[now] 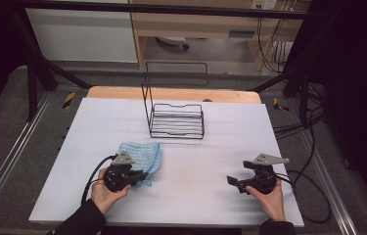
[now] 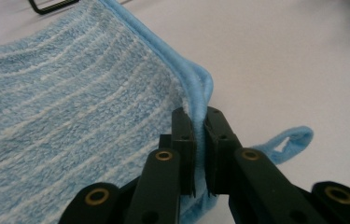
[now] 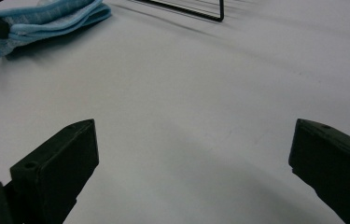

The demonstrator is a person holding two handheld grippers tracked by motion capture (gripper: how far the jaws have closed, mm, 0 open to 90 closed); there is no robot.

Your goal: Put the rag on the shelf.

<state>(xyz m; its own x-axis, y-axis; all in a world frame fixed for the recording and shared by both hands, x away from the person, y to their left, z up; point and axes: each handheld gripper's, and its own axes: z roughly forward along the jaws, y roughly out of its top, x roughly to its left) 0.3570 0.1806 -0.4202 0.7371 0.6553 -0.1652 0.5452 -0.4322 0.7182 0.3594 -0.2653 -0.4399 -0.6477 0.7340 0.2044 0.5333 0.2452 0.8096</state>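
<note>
One towel (image 2: 70, 116) edge pinched — hem hidden inside left tongs (image 2: 199, 154).

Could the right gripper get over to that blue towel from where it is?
Probably yes: the right gripper stands open, and bare table lies between it and the blue towel, whose edge the left gripper pinches.
</note>
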